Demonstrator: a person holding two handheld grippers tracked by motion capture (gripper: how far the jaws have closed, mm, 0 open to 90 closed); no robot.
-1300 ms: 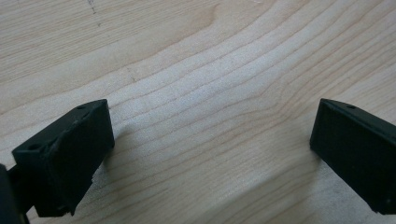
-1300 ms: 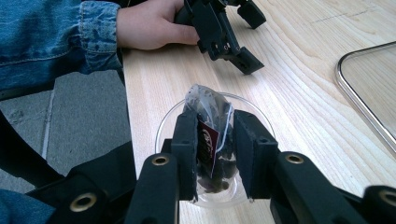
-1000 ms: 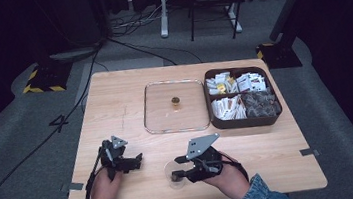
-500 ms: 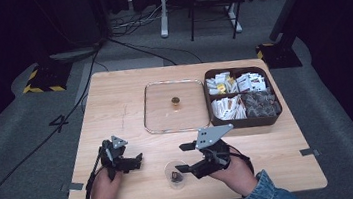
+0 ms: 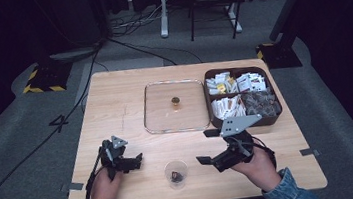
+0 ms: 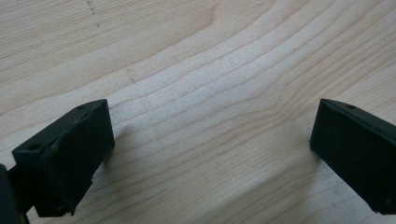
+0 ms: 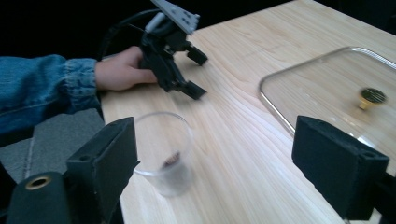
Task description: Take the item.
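Right gripper (image 5: 204, 147) sits above the table (image 5: 114, 101), a little to the right of the clear cup (image 5: 176, 173). Its jaws have just been opening and stand wide with nothing between them. That cup stands near the front edge of the table, with a small dark thing inside, and bare wood lies all around it. Left gripper (image 5: 137, 163) rests to the cup's left, jaws wide over bare wood. Farther back lie the glass lid (image 5: 160, 106) and the brown box (image 5: 245, 123).
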